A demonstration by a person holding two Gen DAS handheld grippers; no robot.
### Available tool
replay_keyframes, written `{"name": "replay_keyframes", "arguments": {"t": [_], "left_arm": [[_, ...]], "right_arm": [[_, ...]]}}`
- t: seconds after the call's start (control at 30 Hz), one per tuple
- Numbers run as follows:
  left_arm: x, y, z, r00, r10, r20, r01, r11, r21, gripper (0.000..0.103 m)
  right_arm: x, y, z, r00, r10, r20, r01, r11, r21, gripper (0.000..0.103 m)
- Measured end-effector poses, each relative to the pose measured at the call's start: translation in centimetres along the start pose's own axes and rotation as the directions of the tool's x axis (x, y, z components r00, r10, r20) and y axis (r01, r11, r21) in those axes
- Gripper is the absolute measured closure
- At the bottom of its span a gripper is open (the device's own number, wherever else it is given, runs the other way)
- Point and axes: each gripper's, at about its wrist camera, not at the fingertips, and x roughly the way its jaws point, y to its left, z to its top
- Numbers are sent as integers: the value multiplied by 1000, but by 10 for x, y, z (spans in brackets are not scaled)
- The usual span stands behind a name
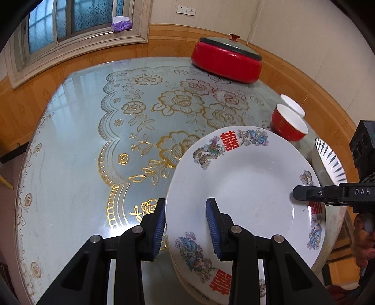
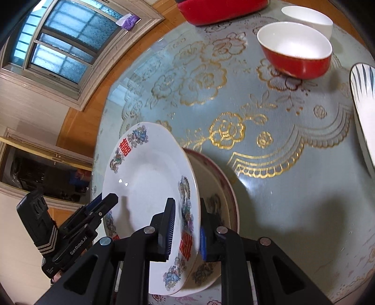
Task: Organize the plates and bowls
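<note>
A white plate (image 1: 248, 187) with red double-happiness marks and dragon-phoenix prints is held between both grippers; it also shows in the right wrist view (image 2: 150, 178). My left gripper (image 1: 186, 227) straddles its left rim, jaws not fully closed on it. My right gripper (image 2: 185, 230) is shut on the opposite rim and shows in the left wrist view (image 1: 302, 194). A second plate (image 2: 222, 187) with a dark red rim lies directly beneath. A red bowl (image 1: 289, 124) with a white inside, a white bowl (image 1: 293, 105) and a blue-striped plate (image 1: 328, 157) sit at the right.
A round table (image 1: 77, 140) with a gold floral lace cover under glass carries everything. A red lidded pot (image 1: 226, 59) stands at the far edge. A window (image 1: 70, 21) with a purple tissue pack (image 1: 120, 23) on its sill is behind.
</note>
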Motion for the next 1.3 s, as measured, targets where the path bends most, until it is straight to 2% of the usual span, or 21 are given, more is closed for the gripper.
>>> {"name": "replay_keyframes", "arguments": {"t": [0.37,0.87,1.13,1.3], "left_arm": [[11,-3,-21,999,47,-19,-46,998,50,69],[12,-5,-25,999,40,-13,-39,997,68,69],[9,-8,-27,999,32,7,-33,996,86,63],[8,-7,-27,1000,20,6,-21,996,86,61]], "right_arm": [[18,0,-16,998,-49,-35,49,999,10,84],[17,9,-11,991,-121,-52,122,993,7,77],[5,20,-6,970,-242,-4,241,968,-71,73],[-1,14,-8,972,-236,4,236,970,-61,73]]}}
